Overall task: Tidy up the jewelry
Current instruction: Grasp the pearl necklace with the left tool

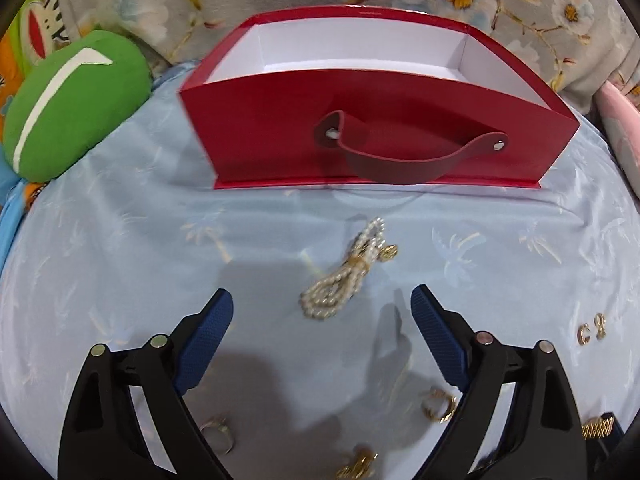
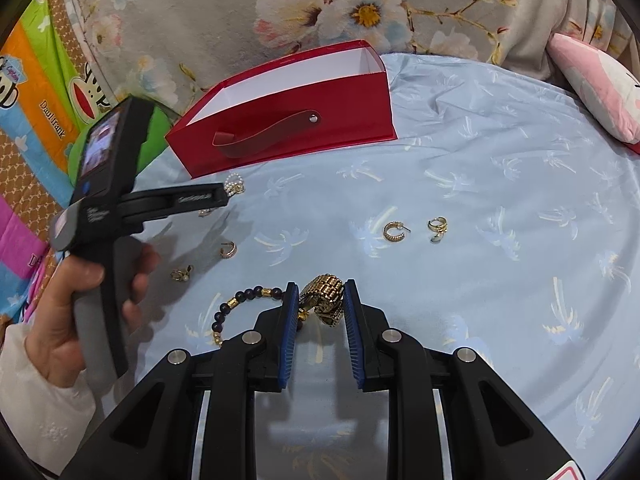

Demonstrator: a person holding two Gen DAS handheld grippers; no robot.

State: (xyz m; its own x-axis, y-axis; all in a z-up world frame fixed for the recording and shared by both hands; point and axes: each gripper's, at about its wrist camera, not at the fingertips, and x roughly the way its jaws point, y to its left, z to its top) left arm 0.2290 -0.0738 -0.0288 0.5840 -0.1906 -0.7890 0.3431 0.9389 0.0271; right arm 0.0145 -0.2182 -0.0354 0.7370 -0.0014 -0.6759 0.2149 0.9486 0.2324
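Here, the left gripper (image 1: 322, 300) is hanging wide open over the pale blue sheet (image 1: 120, 240), gripping nothing; a pearl bracelet (image 1: 344, 268) is lying between its tips, toward twelve o'clock. Beyond, the red box (image 1: 280, 136) is sitting open-topped near the sheet's far edge. The right gripper (image 2: 321, 300) is pinching a gold link bracelet (image 2: 326, 298). Two gold earrings (image 2: 414, 229) are lying at one o'clock, with bare sheet stretching rightward.

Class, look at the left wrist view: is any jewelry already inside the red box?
No: what shows of the red box interior is bare white.
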